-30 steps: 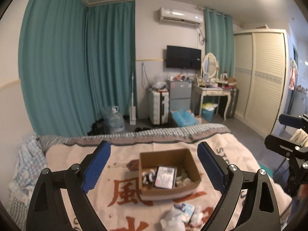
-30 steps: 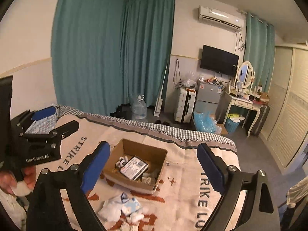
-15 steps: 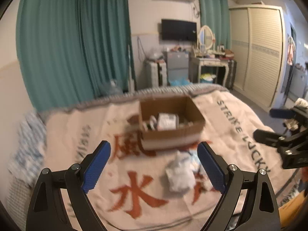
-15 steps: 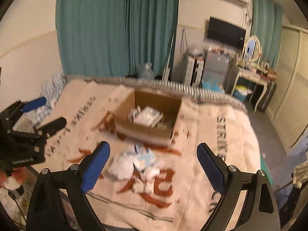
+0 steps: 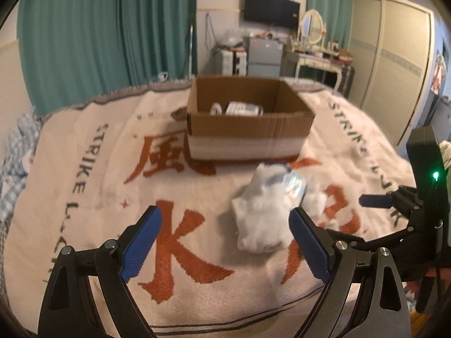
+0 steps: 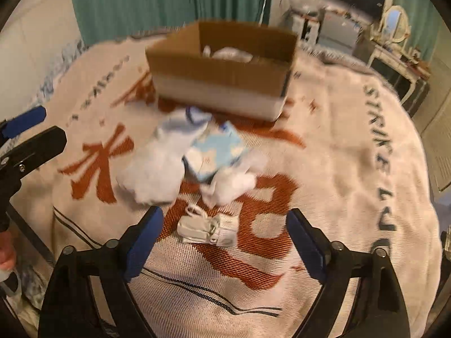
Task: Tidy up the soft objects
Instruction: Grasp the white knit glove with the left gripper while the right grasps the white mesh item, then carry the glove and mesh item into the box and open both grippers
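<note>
Cream blanket (image 5: 84,169) under a cardboard box (image 5: 248,129), teal curtains (image 5: 107,28) behind.

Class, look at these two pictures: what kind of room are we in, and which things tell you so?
Most likely a bedroom: a bed covered with a blanket, a dressing table with an oval mirror, and a large wardrobe along the wall.

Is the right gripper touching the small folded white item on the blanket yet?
Apart. In the right wrist view the right gripper is open, and blanket shows between each blue fingertip and the small folded white item.
</note>
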### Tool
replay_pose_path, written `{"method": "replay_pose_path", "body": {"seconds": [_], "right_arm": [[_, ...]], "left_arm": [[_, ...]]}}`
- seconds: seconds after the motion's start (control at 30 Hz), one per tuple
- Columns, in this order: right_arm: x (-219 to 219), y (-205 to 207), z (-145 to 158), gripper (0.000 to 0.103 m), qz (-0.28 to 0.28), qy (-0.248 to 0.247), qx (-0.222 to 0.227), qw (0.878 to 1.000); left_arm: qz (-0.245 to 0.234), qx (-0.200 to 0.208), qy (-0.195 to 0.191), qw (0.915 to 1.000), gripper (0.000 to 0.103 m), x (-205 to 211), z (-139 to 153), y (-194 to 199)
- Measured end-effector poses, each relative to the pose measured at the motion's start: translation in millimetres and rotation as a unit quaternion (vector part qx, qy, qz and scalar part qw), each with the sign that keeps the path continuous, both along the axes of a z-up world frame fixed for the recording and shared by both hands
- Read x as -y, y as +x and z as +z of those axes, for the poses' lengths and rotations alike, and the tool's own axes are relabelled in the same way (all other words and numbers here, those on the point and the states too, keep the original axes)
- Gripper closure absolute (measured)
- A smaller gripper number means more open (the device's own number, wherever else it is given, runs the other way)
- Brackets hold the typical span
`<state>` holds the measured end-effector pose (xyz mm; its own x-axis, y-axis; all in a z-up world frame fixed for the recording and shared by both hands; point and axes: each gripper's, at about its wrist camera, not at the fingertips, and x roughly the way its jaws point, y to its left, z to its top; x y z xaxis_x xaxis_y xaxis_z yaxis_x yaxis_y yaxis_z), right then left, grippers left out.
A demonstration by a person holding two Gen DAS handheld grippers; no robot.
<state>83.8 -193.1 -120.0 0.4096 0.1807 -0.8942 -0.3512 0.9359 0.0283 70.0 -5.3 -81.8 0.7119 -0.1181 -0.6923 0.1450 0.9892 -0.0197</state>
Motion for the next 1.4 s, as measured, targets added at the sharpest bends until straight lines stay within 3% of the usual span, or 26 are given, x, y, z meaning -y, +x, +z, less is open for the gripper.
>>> {"method": "replay_pose_path", "body": {"seconds": [0.23,0.37,0.43,0.87,0.93,1.1,1.23,1.4], "right_arm": [[-4.4,12.6,-46.0,0.028,0.007,0.009,-0.066,0.998],[-3.2,17.9,-47.6,0.068,0.023,0.0,-0.067,0.998],[3.7,24.4,-41.4,0.078,0.02,0.013,-0.067,0.997],[23.7,37.9,-22.2,0.08,0.011,0.027,-0.05,0.998],[23.1,37.3,-19.9,0.08,0.011,0.027,-0.047,0.998],[21.0,32.1,-11.4,0.08,0.011,0.023,-0.032,0.999],[18.0,21.0,5.4,0.08,0.004,0.033,-0.013,0.999],[10.5,0.5,42.9,0.08,0.003,0.043,0.03,0.999]], "left_arm": [[-0.004,-0.04,-0.004,0.9992,0.011,-2.9,-34.4,13.0],[-0.025,-0.054,-0.008,0.9982,0.012,6.6,-42.9,16.5],[-0.038,-0.06,-0.009,0.9974,0.012,13.4,-47.1,16.8],[-0.07,-0.098,-0.043,0.9917,0.013,35.0,-76.8,48.5],[-0.083,-0.103,-0.058,0.9895,0.029,37.3,-78.5,50.2],[-0.099,-0.088,-0.04,0.9903,0.045,39.4,-70.6,40.6],[-0.111,-0.08,-0.043,0.9896,0.051,35.3,-56.3,24.8],[-0.119,-0.046,-0.043,0.991,0.052,30.5,-20.5,-1.8]]}}
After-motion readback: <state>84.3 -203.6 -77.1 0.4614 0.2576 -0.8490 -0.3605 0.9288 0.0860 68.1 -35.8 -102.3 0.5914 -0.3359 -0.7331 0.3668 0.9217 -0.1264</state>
